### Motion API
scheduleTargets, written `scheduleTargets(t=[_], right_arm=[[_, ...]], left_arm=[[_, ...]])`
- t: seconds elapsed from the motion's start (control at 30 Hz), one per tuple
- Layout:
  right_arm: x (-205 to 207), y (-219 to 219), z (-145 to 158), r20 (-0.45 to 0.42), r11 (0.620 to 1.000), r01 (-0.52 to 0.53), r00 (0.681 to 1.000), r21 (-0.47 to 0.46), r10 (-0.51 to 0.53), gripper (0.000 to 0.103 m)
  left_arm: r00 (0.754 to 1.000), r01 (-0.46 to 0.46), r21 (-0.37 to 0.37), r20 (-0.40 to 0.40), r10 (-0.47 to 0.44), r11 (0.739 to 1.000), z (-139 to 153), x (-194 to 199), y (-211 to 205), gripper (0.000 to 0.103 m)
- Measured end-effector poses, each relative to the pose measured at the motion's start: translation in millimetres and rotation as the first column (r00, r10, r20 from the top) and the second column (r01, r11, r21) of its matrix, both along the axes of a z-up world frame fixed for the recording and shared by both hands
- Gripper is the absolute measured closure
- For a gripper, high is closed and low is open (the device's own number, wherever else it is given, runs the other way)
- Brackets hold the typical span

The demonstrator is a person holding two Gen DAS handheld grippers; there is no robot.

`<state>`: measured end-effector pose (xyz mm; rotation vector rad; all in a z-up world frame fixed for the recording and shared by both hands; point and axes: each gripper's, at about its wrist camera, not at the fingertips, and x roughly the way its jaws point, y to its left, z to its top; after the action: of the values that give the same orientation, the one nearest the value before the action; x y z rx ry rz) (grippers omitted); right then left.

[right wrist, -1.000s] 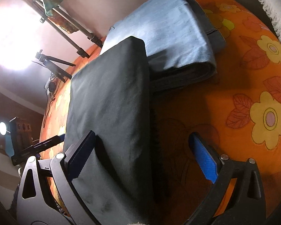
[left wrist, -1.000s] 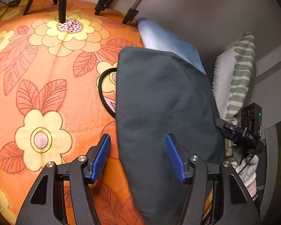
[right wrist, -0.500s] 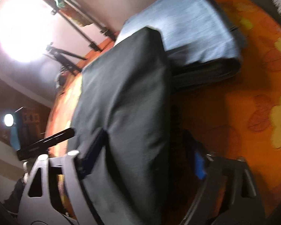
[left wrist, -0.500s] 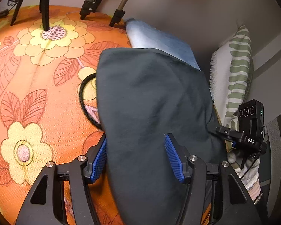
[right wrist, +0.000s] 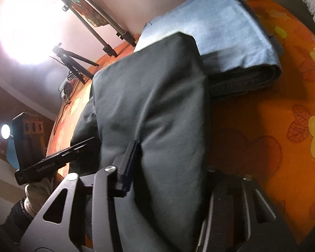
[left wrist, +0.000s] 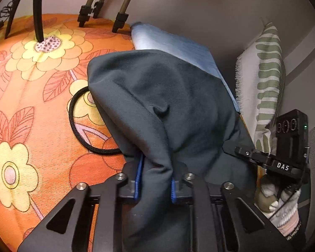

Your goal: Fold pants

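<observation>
The dark grey folded pants (left wrist: 168,96) lie on an orange floral bedspread (left wrist: 31,109), their far end resting against a folded light-blue garment (left wrist: 178,46). My left gripper (left wrist: 155,178) is closing on the near left edge of the pants, and the cloth bunches up between its blue pads. In the right wrist view the same pants (right wrist: 153,96) fill the middle. My right gripper (right wrist: 170,168) is closing on their near right edge. Its left pad (right wrist: 130,163) presses into the cloth, while its right finger is hidden behind the fold.
A black cord loop (left wrist: 77,130) lies on the bedspread left of the pants, partly under them. Tripod legs (left wrist: 119,19) stand at the far edge. A striped pillow (left wrist: 262,79) leans on the wall to the right. A gloved hand (right wrist: 37,191) shows at the lower left.
Both grippers slid forward over the near end of the dark pants and closed from wide open. The cloth now puckers between their pads.
</observation>
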<state>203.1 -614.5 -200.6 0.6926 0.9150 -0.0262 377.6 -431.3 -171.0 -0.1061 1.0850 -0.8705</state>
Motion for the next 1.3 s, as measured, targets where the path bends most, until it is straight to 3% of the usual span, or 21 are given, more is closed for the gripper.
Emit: scheduleTargets(t=[0.17, 0.47, 0.87, 1.3], right_arm=[[-3.3, 13.6, 16.4, 0.008, 0.998, 0.014, 1.0, -0.059, -0.013, 0.072], [-10.1, 39.2, 45.7, 0.017, 0.984, 0.007, 1.0, -0.177, -0.004, 0.078], [-28.1, 41.7, 106.3, 0.148, 0.97, 0.074, 0.988, -0.234, -0.039, 0.08], [-18.8, 26.9, 140.6, 0.21, 0.955, 0.119, 0.976, -0.272, -0.061, 0.08]], left_arm=[[0.999, -0.008, -0.012, 0.043, 0.009, 1.0, 11.6, -6.5, 2.2, 0.092], [0.989, 0.026, -0.024, 0.147, -0.022, 0.999, 43.6, -22.5, 8.8, 0.094], [0.965, 0.073, -0.07, 0.259, -0.053, 0.995, 95.5, -24.4, 4.9, 0.095], [0.95, 0.087, -0.106, 0.307, -0.051, 0.991, 128.6, -5.9, -14.2, 0.095]])
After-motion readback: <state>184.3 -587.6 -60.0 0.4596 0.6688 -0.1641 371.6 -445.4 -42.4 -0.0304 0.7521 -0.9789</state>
